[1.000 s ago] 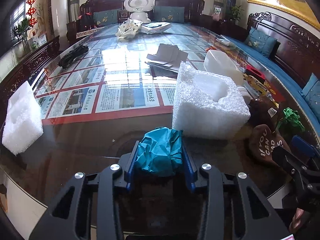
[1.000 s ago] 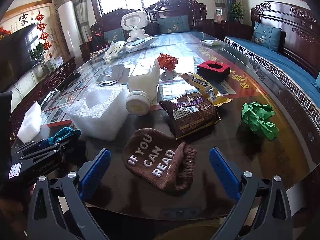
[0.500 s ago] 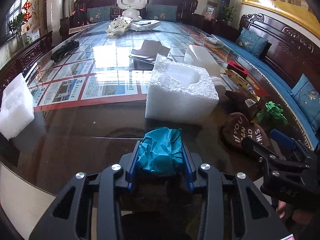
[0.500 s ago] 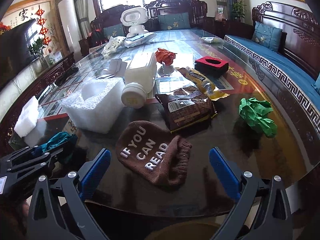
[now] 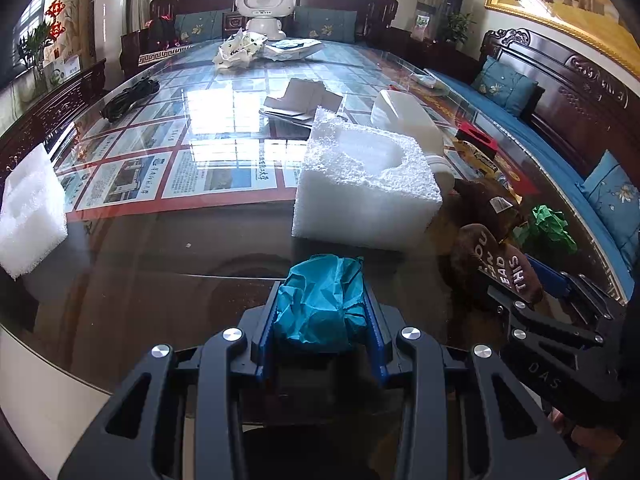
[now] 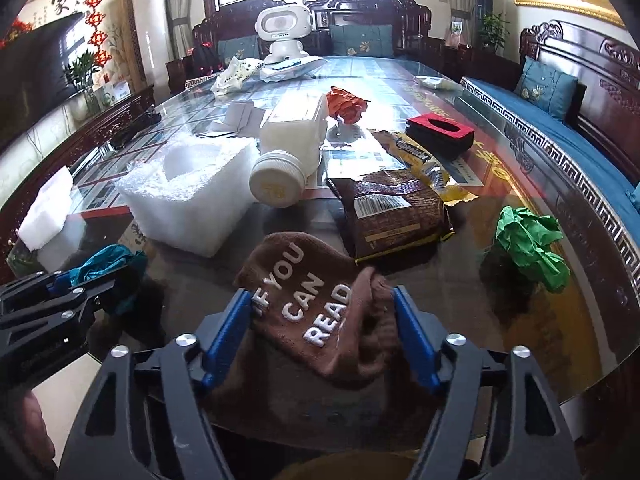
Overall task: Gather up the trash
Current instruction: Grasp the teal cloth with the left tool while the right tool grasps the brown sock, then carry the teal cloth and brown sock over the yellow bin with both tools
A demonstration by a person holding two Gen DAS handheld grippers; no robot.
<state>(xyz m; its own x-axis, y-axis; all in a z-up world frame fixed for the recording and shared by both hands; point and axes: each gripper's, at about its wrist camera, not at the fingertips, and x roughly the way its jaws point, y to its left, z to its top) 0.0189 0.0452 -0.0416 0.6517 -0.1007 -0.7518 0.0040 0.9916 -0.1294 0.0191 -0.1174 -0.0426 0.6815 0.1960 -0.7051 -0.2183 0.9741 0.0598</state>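
Jaws on the left gripper [image 5: 320, 312] clamp a crumpled teal paper wad [image 5: 320, 304]; jaws on the right gripper [image 6: 324, 332] are closing round a brown knit sock [image 6: 316, 300] with raised white letters, its cuff bunching against the right pad. Sock lies near the front rim of the glass table [image 6: 580, 332], partly over the edge. Bare dark glass stretches left of the paper wad. Just behind: rough white foam block [image 5: 364, 188] with a scooped hollow, white plastic jar [image 6: 292, 156] on its side, glossy brown snack bag [image 6: 396, 212] touching the sock's far end. Crumpled green paper [image 6: 528, 244] sits apart, near the right rim. Smaller foam piece [image 5: 32, 208] at the left rim.
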